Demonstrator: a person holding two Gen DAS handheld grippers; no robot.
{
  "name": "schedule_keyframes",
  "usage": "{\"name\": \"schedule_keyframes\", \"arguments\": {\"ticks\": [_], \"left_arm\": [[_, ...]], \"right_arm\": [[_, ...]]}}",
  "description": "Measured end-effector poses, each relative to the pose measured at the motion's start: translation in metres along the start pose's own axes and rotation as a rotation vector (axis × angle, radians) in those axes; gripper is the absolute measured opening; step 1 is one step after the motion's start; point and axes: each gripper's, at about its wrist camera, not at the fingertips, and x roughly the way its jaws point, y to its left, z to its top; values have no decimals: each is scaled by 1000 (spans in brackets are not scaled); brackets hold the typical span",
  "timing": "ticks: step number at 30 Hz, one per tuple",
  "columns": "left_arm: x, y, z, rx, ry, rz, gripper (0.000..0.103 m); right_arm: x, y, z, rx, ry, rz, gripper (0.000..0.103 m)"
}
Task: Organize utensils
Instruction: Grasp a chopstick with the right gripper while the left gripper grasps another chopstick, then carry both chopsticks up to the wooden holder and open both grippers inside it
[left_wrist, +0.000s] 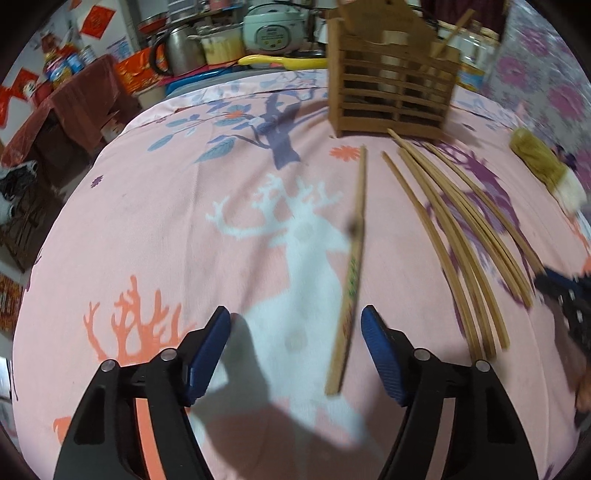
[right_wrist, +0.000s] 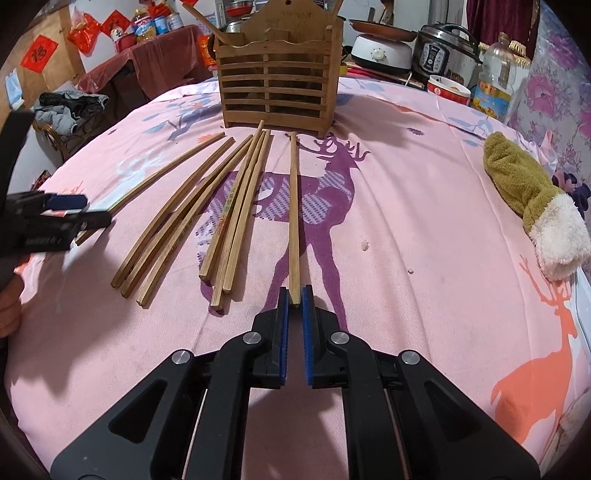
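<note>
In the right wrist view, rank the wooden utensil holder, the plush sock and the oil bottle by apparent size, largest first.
1. Wooden utensil holder, the largest.
2. Plush sock, but it lies nearer the camera, so its true rank is unsure.
3. Oil bottle, the smallest, farthest back.

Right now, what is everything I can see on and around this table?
Loose chopsticks: about six, brown wood, two bunches on the cloth before the holder.
Left chopstick: one, brown, on the cloth between the left tongs' fingers, not gripped.
Single chopstick: one, brown, near end pinched by the right tongs.
Holder: one, slatted wood, far side of the cloth.
Cloth: one, pink with a deer print, covering the table.
Plush mitt: one, olive and white, right edge.
Cookers: two, white and silver, behind the cloth.
Oil bottle: one, clear, beside the cookers.
Left tongs: black, blue pads, open.
Right tongs: black, blue pads, shut.
</note>
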Motion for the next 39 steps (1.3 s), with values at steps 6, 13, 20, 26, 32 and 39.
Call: {"name": "schedule_keyframes", "arguments": {"ticks": [6,13,20,26,32,39], "left_arm": [[-12,-3,-21,47,-10,-55,64],[-18,-19,-26,119,-39,-81,13],[-18,-21,-25,120,-46,-77,6],[-29,-11,-21,74,-87,-90,6],[-50,-6,-9,39,-140,-103,6],[-86,-13,23,33,-205,-108,6]], "right_arm": [[0,-1,0,3,0,3,10],[0,-2,0,7,-4,14,12],[1,-2,1,9,-4,19,9],[-19,3,1,-11,-106,-17,6],[-40,0,6,0,-187,-24,6],[-75,-4,26,37,-290,14,7]]}}
